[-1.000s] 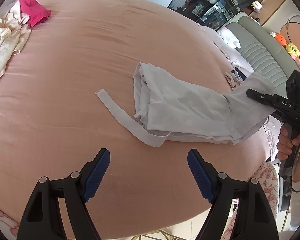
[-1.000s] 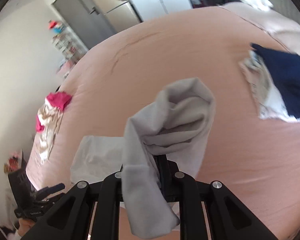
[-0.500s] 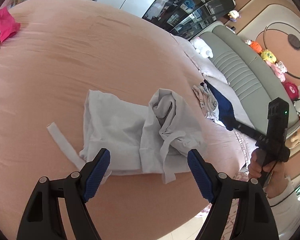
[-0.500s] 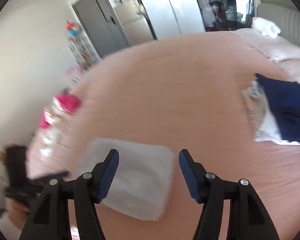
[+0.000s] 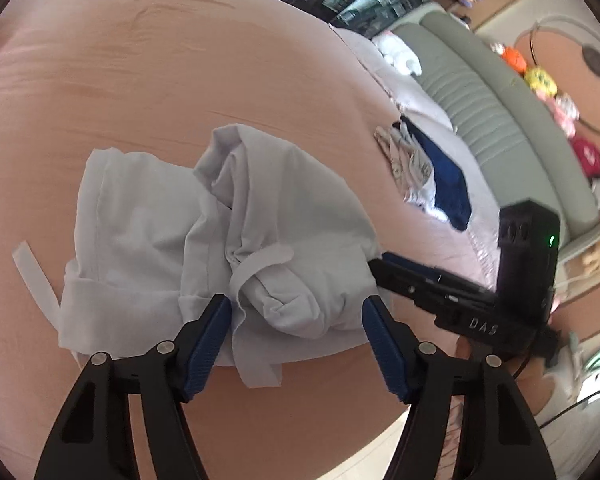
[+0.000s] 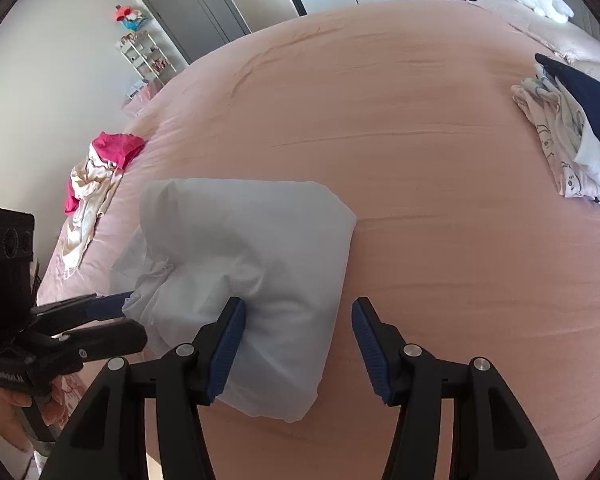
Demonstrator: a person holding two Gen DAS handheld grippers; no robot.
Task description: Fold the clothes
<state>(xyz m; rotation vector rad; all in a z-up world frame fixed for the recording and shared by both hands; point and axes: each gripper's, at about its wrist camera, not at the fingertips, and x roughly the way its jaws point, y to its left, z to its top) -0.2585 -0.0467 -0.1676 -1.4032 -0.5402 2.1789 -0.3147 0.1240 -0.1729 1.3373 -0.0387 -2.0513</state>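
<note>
A white garment [image 5: 228, 232] lies folded over itself on the pink bed [image 5: 148, 80], with a loose strap [image 5: 32, 276] trailing off its left side. My left gripper [image 5: 296, 340] is closing, and the bunched near edge of the cloth sits between its blue pads without being pinched. In the right wrist view the same garment [image 6: 252, 240] shows as a smooth fold. My right gripper [image 6: 298, 344] is closing slightly at its near edge; the left pad touches cloth, the right pad stands clear. Each gripper shows in the other's view: the right gripper [image 5: 380, 268], the left gripper [image 6: 124, 320].
A heap of pink and cream clothes [image 6: 96, 172] lies at the bed's left edge. Navy and printed clothes [image 6: 572, 120] are stacked at the right, near the grey headboard [image 5: 500, 120] with plush toys. Bare pink sheet spreads beyond the garment.
The right gripper let go of the garment's lifted end, which now lies folded over the rest, then sank to the fold. The left gripper moved up to the cloth and its jaws narrowed.
</note>
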